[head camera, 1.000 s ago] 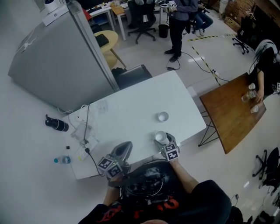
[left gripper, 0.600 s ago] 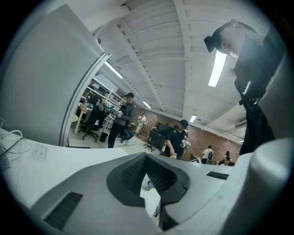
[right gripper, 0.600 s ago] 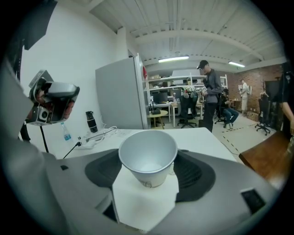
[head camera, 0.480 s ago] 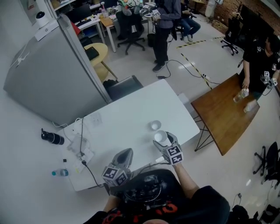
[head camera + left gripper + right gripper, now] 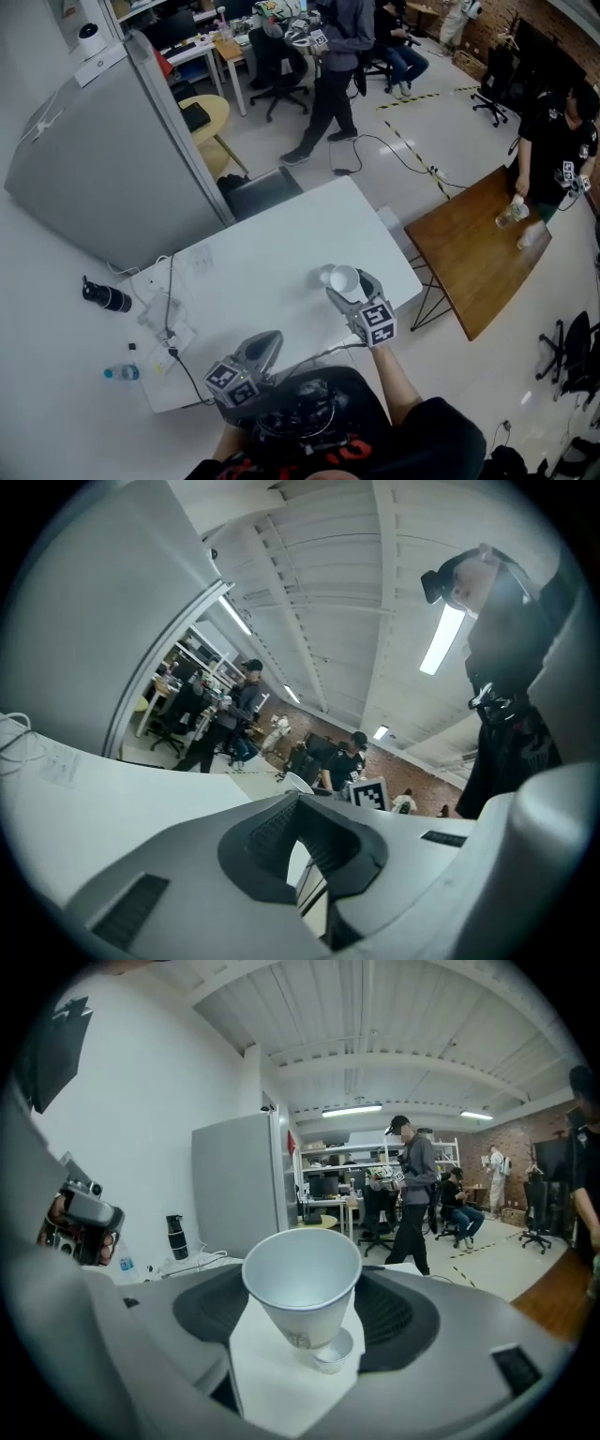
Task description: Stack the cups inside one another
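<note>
Overhead head view; two jaw-level closeups

Two cups, one above the other, by the near edge of the surface

The right tool (image 5: 349, 284) has one cup (image 5: 344, 278) between its jaws, off the surface (image 5: 272, 234) and over the second cup (image 5: 330, 1355), which stands on the surface toward its right end; whether the two touch cannot be told. The left tool (image 5: 265, 339) is at the near edge, left of both cups and apart from them. Cables (image 5: 169, 305) lie on the surface's left end. A chair (image 5: 258, 190) stands behind the surface, a cabinet (image 5: 103, 159) behind and left, a wooden table (image 5: 469, 248) to the right, and two bottles (image 5: 103, 297) on the floor (image 5: 47, 356) to the left.
</note>
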`<state>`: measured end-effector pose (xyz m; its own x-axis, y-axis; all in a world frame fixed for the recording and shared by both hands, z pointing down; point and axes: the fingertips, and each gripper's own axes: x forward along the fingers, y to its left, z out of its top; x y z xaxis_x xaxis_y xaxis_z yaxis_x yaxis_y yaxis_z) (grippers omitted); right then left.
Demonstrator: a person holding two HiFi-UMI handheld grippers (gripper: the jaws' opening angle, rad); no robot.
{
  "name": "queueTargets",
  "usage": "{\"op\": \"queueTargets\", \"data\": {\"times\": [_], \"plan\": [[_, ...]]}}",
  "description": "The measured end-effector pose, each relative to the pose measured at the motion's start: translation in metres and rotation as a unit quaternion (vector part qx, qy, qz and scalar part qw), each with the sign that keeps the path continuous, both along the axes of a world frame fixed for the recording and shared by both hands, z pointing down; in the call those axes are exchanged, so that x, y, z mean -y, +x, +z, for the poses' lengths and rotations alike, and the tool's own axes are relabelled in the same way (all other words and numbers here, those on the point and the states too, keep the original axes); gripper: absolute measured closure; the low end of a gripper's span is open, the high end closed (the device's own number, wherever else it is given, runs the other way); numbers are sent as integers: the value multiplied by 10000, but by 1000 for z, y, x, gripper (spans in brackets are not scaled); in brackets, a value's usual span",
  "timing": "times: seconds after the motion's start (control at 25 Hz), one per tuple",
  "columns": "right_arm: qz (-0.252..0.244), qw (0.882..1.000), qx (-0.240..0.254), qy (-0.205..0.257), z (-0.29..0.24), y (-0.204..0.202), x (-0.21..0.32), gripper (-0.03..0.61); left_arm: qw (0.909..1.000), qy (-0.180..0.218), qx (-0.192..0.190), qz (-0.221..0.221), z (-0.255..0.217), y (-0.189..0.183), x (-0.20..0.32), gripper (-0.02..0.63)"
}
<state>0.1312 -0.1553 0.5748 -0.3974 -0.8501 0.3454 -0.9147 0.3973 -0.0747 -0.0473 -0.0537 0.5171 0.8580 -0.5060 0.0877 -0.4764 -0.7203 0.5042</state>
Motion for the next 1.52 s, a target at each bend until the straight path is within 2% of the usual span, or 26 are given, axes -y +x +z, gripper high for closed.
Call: {"op": "queueTargets", "data": {"times": [0.12,0.32,0.48,0.72,0.92,1.52], "plan": [[-2,10000,44,1,0,2,7,216,9992,284,139,264,-2,7,-7,612],[-3,10000,-18,22,0,7,15,216,9992,164,5,357,-10,10,-12,611],[-71,9999,-71,18,1,8,22,216,9992,249,-74,296,-19,10,-13,611],[-137,9998,-138,56,-2,3,37,216,9998,171,-50,41,-16,-2,-8,611],[-183,9997,-157,0,5,4,50,216,9992,101,-91,-381,-13,-18,-1,611],[-320,9979,-184,-533,62,3,75,216,9952,14,-62,-974,-9,-45,2,611]]}}
